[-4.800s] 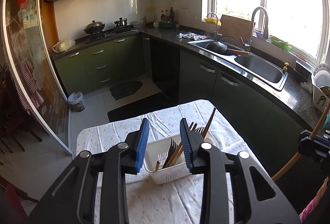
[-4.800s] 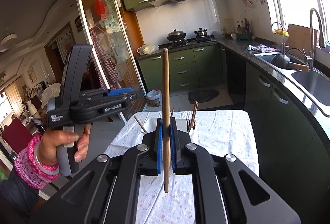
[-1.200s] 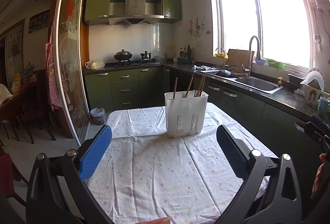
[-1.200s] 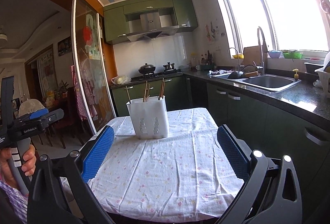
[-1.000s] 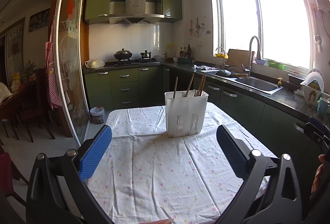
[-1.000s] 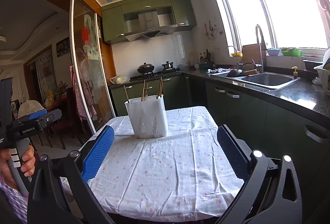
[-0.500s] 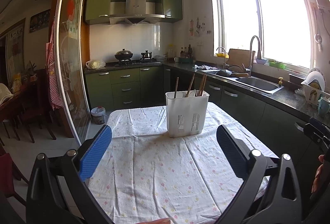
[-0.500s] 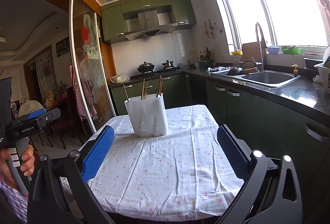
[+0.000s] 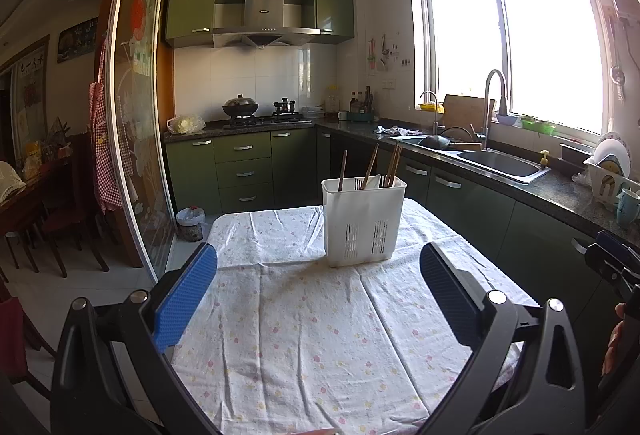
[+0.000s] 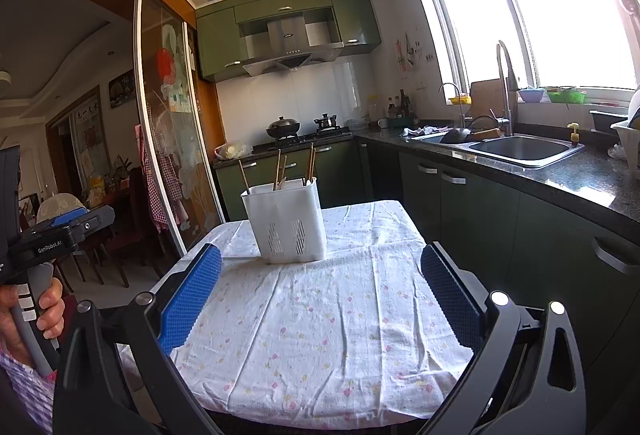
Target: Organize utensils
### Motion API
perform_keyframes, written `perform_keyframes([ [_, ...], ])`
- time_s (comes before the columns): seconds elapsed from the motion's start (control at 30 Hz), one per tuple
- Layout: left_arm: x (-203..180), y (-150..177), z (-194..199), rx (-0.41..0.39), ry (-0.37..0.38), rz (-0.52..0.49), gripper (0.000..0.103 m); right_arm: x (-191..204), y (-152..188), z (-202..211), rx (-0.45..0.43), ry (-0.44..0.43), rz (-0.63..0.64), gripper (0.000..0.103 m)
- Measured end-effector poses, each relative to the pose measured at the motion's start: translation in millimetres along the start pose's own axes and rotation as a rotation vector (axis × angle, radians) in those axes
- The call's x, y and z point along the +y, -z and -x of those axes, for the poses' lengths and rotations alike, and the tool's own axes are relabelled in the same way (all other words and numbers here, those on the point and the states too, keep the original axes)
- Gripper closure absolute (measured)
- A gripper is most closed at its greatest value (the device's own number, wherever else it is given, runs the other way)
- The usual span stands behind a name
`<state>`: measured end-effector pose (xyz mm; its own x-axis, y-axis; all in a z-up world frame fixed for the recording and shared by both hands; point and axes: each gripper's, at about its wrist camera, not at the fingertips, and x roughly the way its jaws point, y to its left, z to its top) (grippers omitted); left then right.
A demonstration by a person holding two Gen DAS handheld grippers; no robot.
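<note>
Both tools hover low over the table [image 9: 304, 347], its creased white cloth dotted with tiny pastel flowers. The left hand-held gripper [image 9: 318, 299] is spread wide and empty, blue ribbed pads [image 9: 185, 291] flared outward; the right hand-held gripper [image 10: 320, 299] is splayed just the same, nothing between its fingers. Toward the far end stands the white plastic utensil holder [image 9: 363, 221], boxy with slotted vents, upright. Slim wooden chopsticks [image 9: 370, 166] lean out of it, beside what may be forks.

Black frames, blue textured fingers [image 9: 185, 297], silver screws.
</note>
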<state>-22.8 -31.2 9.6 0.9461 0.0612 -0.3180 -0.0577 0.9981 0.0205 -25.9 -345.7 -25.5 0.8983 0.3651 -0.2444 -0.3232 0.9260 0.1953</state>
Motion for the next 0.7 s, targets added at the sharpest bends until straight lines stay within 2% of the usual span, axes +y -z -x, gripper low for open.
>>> perform_keyframes([
  [0.7, 0.1, -0.4, -0.5, 0.003, 0.003, -0.003, 0.007, 0.0, -0.8, -0.4, 0.0, 0.0, 0.0, 0.004],
])
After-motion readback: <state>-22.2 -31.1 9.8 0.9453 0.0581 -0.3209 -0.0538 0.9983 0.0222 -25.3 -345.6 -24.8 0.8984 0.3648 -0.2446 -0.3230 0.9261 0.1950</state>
